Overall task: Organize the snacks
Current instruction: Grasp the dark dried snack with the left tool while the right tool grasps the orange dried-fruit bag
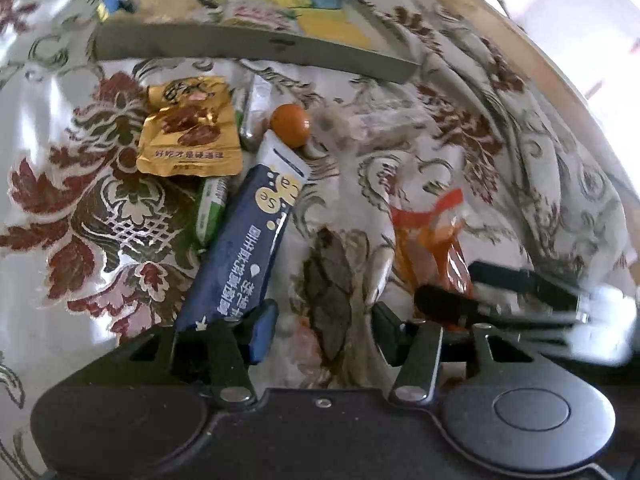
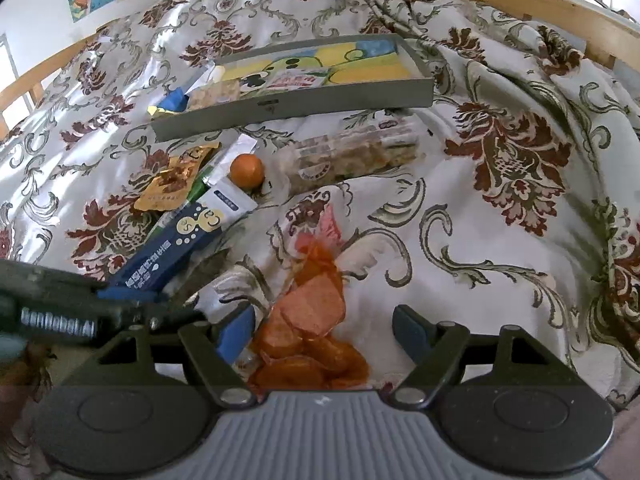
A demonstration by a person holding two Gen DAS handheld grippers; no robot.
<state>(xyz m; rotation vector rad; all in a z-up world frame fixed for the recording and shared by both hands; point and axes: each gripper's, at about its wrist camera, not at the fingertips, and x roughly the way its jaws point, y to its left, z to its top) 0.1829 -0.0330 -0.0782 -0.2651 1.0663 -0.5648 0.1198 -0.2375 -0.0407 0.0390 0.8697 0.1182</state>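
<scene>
the shallow grey cardboard tray (image 2: 292, 106) with the yellow and blue cartoon lining is taken as the landmark on the floral satin bedspread (image 2: 500, 240); a few packets are already lodged at its left end. just in front of its near wall a heap of loose snacks is seen: a gold foil packet (image 1: 190, 128), a small round orange-brown ball (image 1: 290, 124), a clear-wrapped nut bar (image 2: 352, 156) and a long navy-and-white box (image 1: 240, 248), the last running from the heap towards the cameras. nearer still, well clear of the tray, a clear bag of orange-red pieces (image 2: 312, 328) is laid.

the left gripper (image 1: 324, 334) is held roughly half open, its left pad beside the near end of the navy box; nothing is gripped, only cloth being between the pads. the right gripper (image 2: 324, 330) is spread wide around the orange bag, with no pad seen pressing on it.

the two tools are crowded together, so a collision is judged possible. the slack bag could be pinched by a corner and slipped, or bedspread could be caught with it. the navy box could be nudged aside if the left pads are closed off-centre.
</scene>
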